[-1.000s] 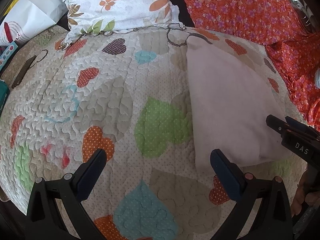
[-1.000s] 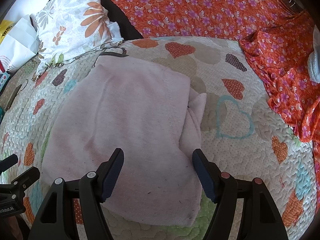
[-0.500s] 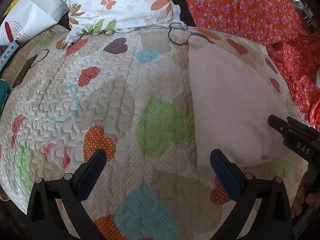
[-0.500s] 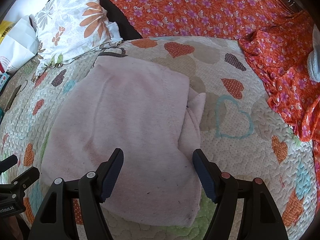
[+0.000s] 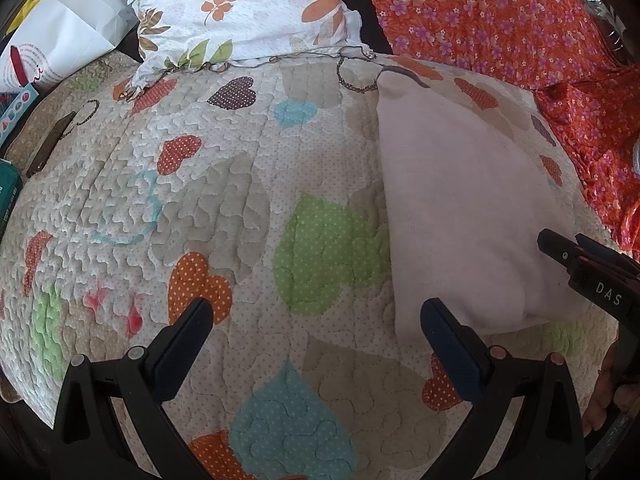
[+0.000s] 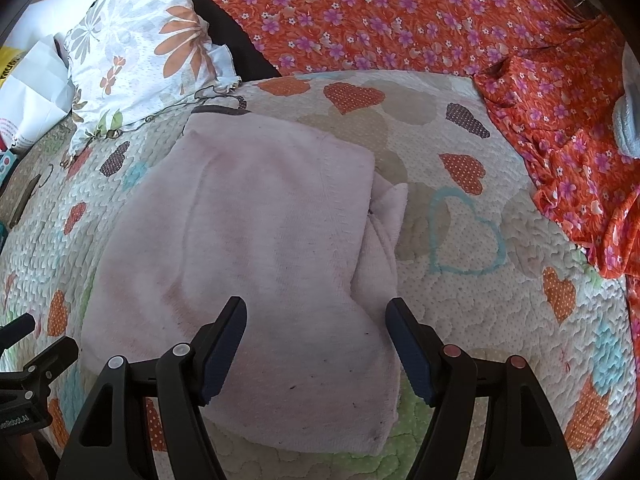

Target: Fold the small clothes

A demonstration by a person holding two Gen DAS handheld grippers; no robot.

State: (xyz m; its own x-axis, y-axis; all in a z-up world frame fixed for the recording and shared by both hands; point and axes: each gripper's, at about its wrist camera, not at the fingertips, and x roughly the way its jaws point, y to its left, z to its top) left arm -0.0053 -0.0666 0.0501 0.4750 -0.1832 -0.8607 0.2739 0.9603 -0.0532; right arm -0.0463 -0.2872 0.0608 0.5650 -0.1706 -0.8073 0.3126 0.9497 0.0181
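Note:
A pale pink folded garment [image 6: 256, 240] lies flat on the heart-patterned quilt [image 6: 480, 300]; a loose pink flap sticks out along its right side. It also shows in the left wrist view [image 5: 460, 220], at the right. My right gripper [image 6: 316, 344] is open and empty, hovering over the garment's near part. My left gripper [image 5: 316, 340] is open and empty over bare quilt [image 5: 200, 208], left of the garment's near left corner. The right gripper's body shows at the right edge of the left wrist view.
A floral white pillow [image 5: 240, 8] lies at the back left. Orange flowered fabric [image 6: 400, 16] covers the back and right side. White paper bags [image 5: 60, 32] and a small box stand at the far left.
Both views have shifted only slightly; the garment and both open grippers stay much as they were.

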